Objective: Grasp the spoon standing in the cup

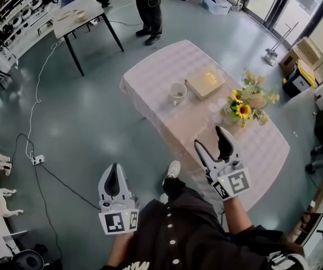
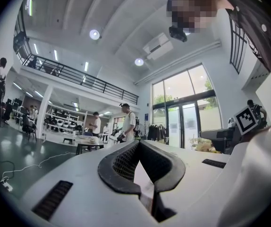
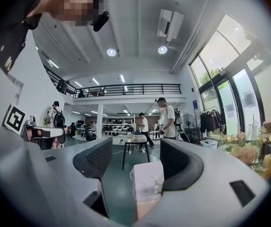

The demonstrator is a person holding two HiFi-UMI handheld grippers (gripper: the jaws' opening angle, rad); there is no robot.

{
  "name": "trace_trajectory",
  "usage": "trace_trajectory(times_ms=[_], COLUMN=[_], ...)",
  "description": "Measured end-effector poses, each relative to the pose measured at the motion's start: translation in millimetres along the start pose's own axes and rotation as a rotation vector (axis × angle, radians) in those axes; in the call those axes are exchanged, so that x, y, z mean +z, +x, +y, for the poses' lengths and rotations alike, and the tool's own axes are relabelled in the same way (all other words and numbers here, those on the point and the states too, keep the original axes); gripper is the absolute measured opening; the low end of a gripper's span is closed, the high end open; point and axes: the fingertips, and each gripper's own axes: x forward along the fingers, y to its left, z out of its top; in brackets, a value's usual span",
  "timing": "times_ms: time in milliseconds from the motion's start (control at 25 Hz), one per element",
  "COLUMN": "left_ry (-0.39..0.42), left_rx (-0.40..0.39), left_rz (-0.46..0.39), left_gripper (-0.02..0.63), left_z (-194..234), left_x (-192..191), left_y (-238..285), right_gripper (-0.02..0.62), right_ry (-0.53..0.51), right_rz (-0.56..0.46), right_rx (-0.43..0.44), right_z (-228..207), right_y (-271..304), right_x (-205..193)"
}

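A white cup (image 1: 178,91) with a thin spoon (image 1: 173,96) in it stands on a table under a pink checked cloth (image 1: 156,77). My right gripper (image 1: 212,145) hovers open over the table's near edge, well short of the cup. In the right gripper view the cup (image 3: 159,185) and spoon handle (image 3: 154,178) show small and far off between the open jaws (image 3: 135,161). My left gripper (image 1: 115,181) hangs over the floor left of the table, its jaws shut on nothing. The left gripper view (image 2: 139,144) shows the pads meeting at the tip.
A flat wooden box (image 1: 205,83) and a bunch of sunflowers (image 1: 246,104) share the table. A person (image 1: 150,4) stands beyond it beside a darker table (image 1: 83,13). Cables and a power strip (image 1: 37,160) lie on the floor at left. Boxes (image 1: 301,66) sit at far right.
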Motion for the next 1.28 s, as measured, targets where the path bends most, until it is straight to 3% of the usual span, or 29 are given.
trace_trajectory(times_ms=[400, 1280], left_ry=[0.020, 0.030], left_rx=[0.017, 0.050], left_rz=[-0.032, 0.023], left_gripper=[0.017, 0.017], left_z=[22.1, 22.3], left_x=[16.0, -0.6], left_y=[93.7, 213.9], right_gripper=[0.296, 0.296], right_ry=[-0.015, 0.005], right_rz=[-0.026, 0.028], right_rx=[0.046, 0.126], right_z=[-38.5, -105.6], right_y=[92.5, 195.9], right_x=[13.1, -19.4])
